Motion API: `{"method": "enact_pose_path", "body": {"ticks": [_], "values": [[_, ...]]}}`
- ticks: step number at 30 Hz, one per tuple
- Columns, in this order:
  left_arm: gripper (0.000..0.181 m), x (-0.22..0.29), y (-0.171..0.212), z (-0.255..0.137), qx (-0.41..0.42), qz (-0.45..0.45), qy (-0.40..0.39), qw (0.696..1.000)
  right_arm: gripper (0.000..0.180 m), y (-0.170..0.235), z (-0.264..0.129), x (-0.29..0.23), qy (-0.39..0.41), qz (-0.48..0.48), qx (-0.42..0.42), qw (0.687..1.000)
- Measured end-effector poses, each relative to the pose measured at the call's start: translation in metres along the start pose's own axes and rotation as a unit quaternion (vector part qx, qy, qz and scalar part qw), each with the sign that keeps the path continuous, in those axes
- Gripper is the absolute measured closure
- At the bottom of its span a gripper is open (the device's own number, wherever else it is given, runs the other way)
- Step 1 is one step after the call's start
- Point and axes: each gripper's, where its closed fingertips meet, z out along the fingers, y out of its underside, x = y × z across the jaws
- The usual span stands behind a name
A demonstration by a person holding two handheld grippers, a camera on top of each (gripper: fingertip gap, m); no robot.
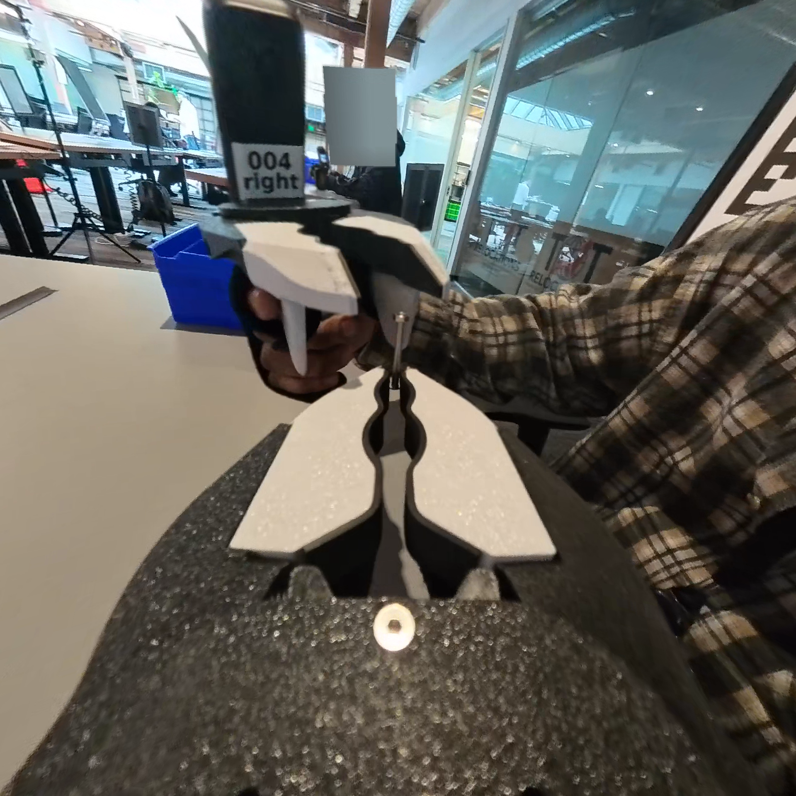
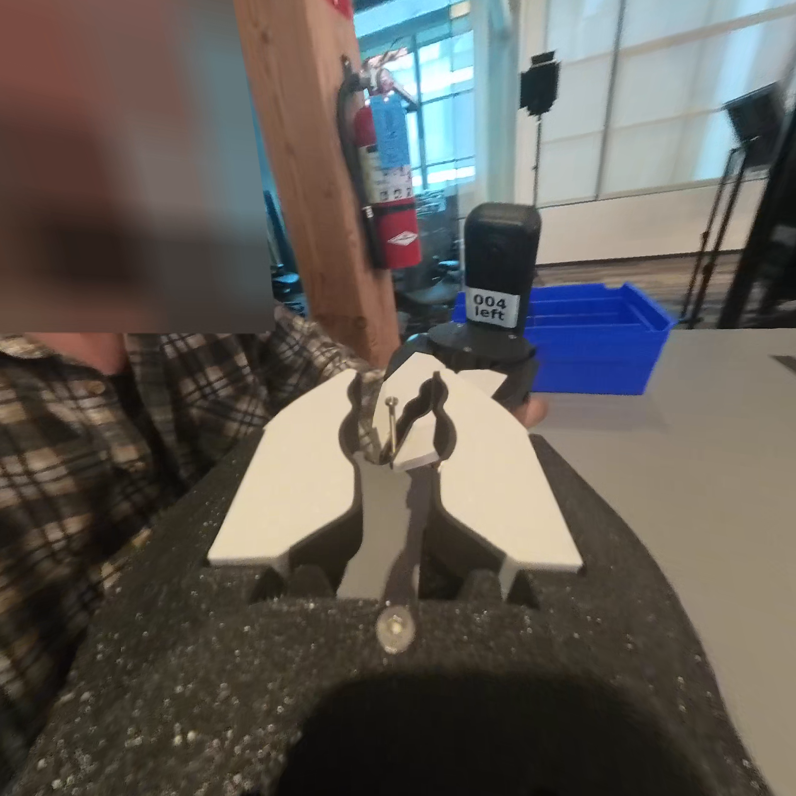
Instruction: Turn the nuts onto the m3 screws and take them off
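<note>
Both grippers held up above the grey table (image 1: 86, 387), facing each other; the left gripper (image 1: 394, 383) has its fingers nearly together, tips pinched on the lower end of a thin m3 screw (image 1: 398, 344) that stands upright, head uppermost; a small dark piece sits at the pinch, possibly a nut, too small to tell; the right gripper (image 2: 398, 448) stands wide open, holding nothing, one finger (image 1: 297, 340) well left of the screw, the other just behind its head; in the right wrist view the screw (image 2: 391, 424) lies between those open fingers, touching neither as far as I can tell; blue bin (image 1: 194, 284) on the table behind; judgement: threading is at most begun, with all removal left.
</note>
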Motion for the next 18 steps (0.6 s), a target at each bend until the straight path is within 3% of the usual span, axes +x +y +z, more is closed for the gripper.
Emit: {"method": "enact_pose_path", "body": {"ticks": [6, 11, 14, 18], "values": [[0.177, 0.003, 0.001, 0.001, -0.003, 0.001, 0.011, 1.000, 0.156, 0.016, 0.011, -0.008, -0.062, 0.016, -0.034, 0.997], [0.177, 0.001, 0.001, 0.000, -0.004, 0.003, 0.005, 1.000, 0.175, 0.016, 0.012, -0.009, -0.075, 0.018, -0.026, 0.997], [0.177, -0.004, 0.000, -0.002, -0.001, 0.006, -0.017, 1.000, 0.175, 0.015, 0.010, -0.002, -0.042, 0.009, -0.021, 0.999], [0.177, -0.021, -0.002, -0.009, -0.003, 0.020, -0.087, 0.996, 0.175, 0.014, 0.004, 0.018, 0.081, -0.011, -0.011, 0.997]]}}
